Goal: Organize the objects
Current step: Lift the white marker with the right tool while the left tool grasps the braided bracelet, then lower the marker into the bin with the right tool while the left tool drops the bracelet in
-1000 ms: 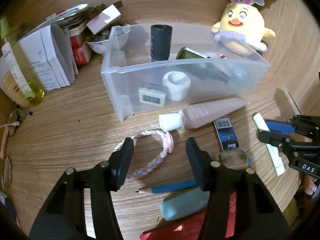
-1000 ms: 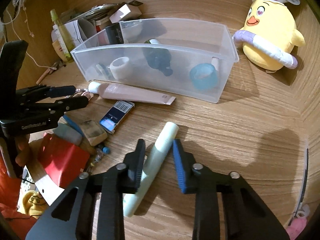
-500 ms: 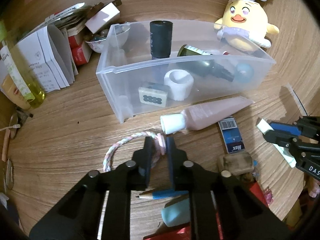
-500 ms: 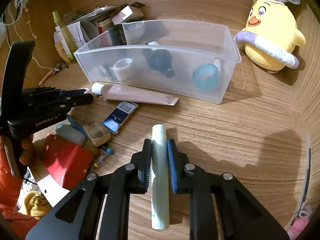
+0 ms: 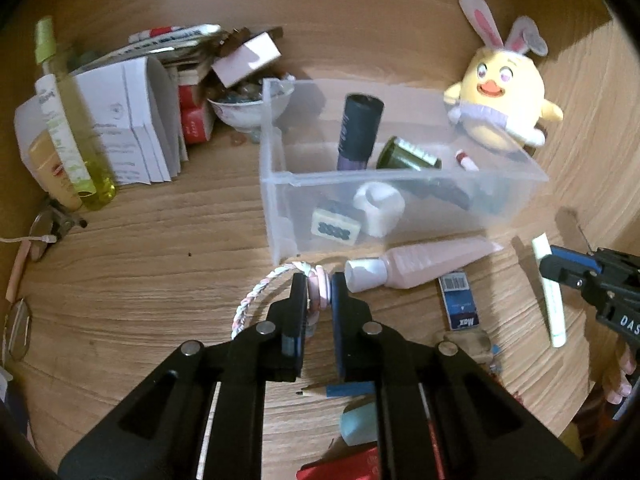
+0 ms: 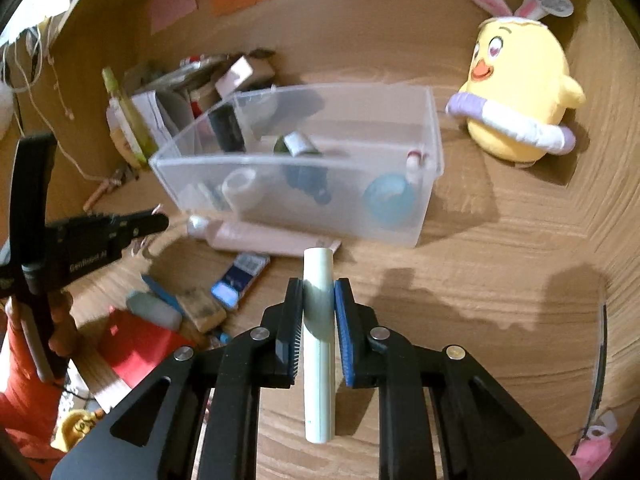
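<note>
My left gripper [image 5: 319, 294] is clamped nearly closed on the pink bead of the braided bracelet [image 5: 256, 300]; the cord loop hangs free to the left of the jaws; my right gripper [image 6: 318, 300] is pinched tight on the pale green tube [image 6: 318, 344], gripped near its upper end, with most of its length trailing back under the fingers.

Both loads sit just in front of the clear plastic bin [image 5: 276, 200]; the bin already holds a dark bottle, a white tape roll, a stamp block and a blue ring, so there's not much free floor.

Risks as I see them:
- bracelet grip is on one small bead only; it could slip out, or the dangling loop could snag the bin's near wall on the way over;
- tube is held off-centre; the long tail may pivot in the pads and clip the rim;
- pink tube [image 5: 424, 264] lies against the bin's front wall right in both paths; coming in low would knock it;
- both grippers head for the same bin; going in together risks a clash over the opening; I'd stagger them.
</note>
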A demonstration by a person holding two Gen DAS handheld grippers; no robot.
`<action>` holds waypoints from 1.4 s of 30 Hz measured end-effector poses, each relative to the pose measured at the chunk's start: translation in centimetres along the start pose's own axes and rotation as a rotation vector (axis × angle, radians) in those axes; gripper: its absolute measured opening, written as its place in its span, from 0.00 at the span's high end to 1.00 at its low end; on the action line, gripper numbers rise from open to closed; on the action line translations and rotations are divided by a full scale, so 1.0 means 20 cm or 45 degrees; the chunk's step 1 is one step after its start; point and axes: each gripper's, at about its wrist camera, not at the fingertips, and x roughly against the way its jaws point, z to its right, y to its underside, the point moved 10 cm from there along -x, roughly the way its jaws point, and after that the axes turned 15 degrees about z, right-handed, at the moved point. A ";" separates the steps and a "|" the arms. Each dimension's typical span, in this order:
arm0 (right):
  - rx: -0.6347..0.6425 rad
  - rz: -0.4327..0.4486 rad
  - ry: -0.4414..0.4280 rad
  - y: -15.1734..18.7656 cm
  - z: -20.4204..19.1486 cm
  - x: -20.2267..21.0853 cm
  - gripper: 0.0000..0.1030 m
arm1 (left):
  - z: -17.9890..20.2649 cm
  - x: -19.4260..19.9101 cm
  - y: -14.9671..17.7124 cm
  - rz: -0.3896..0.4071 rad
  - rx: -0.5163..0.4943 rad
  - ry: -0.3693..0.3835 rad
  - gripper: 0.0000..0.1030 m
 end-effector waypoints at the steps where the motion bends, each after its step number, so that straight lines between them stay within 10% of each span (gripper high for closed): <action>1: -0.009 0.013 0.000 -0.02 0.01 0.01 0.86 | 0.00 0.01 -0.01 0.006 0.009 0.003 0.90; 29: -0.069 0.387 0.008 -0.63 0.09 0.21 0.86 | -0.01 0.15 -0.40 0.250 0.098 0.041 0.90; 42: -0.032 0.366 0.080 -0.72 0.16 0.03 0.86 | 0.03 0.01 -0.55 0.257 0.112 0.070 0.90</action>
